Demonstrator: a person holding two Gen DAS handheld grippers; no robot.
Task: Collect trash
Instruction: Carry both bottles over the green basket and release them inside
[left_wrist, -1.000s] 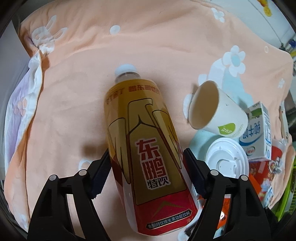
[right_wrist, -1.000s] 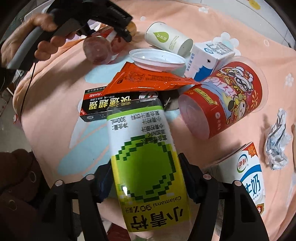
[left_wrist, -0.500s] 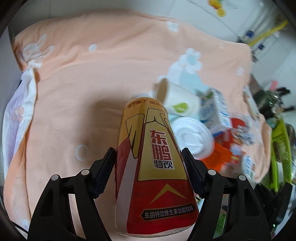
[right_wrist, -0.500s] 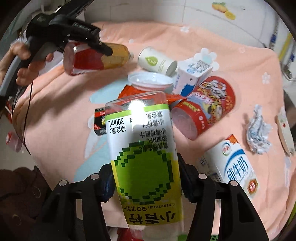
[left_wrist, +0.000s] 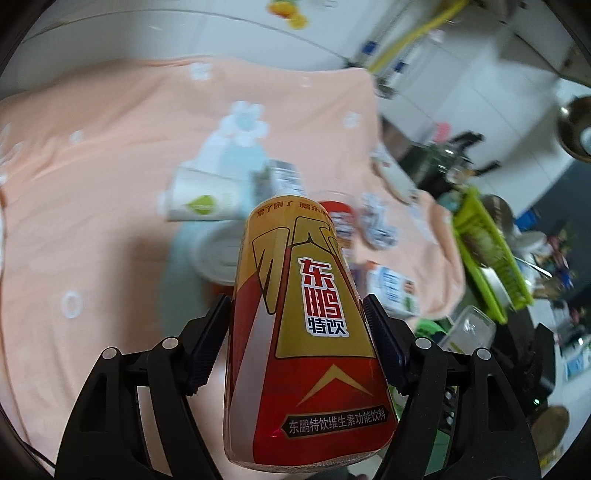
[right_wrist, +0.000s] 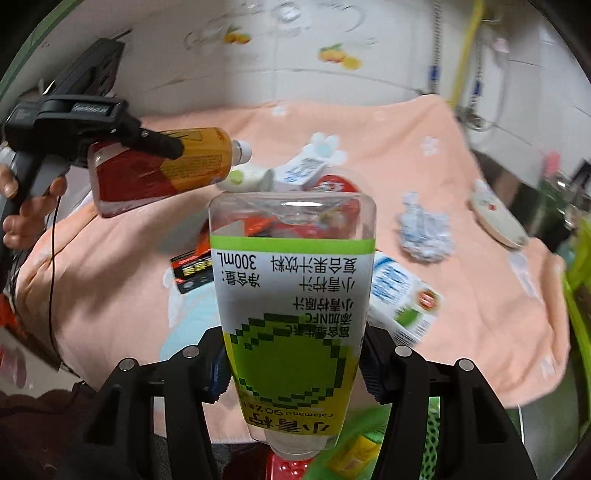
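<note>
Trash is what we are gathering, and we are carrying two pieces of it in the air above the peach blanket (left_wrist: 122, 155). Our left gripper (left_wrist: 297, 325) is pinching the gold-and-red drink bottle (left_wrist: 303, 332) across its body, both pads pressing its sides. Our right gripper (right_wrist: 293, 365) has just been closing its jaws and is clamping the clear juice bottle (right_wrist: 291, 295) with the green label, held upside down with its cap toward us. From the right wrist view we are seeing our left hand (right_wrist: 22, 206) gripping its tool, the gold bottle tilting out with its white cap pointing right.

Still lying on the blanket are a white paper cup (left_wrist: 201, 199) on its side, a white lid (left_wrist: 221, 254) just beside it, a red tub (left_wrist: 338, 218), a blue-and-white milk carton (right_wrist: 402, 295), a crumpled wad of foil (right_wrist: 424, 229) and a black packet (right_wrist: 192, 269). A green rack (left_wrist: 487, 251) is standing off the blanket's right edge.
</note>
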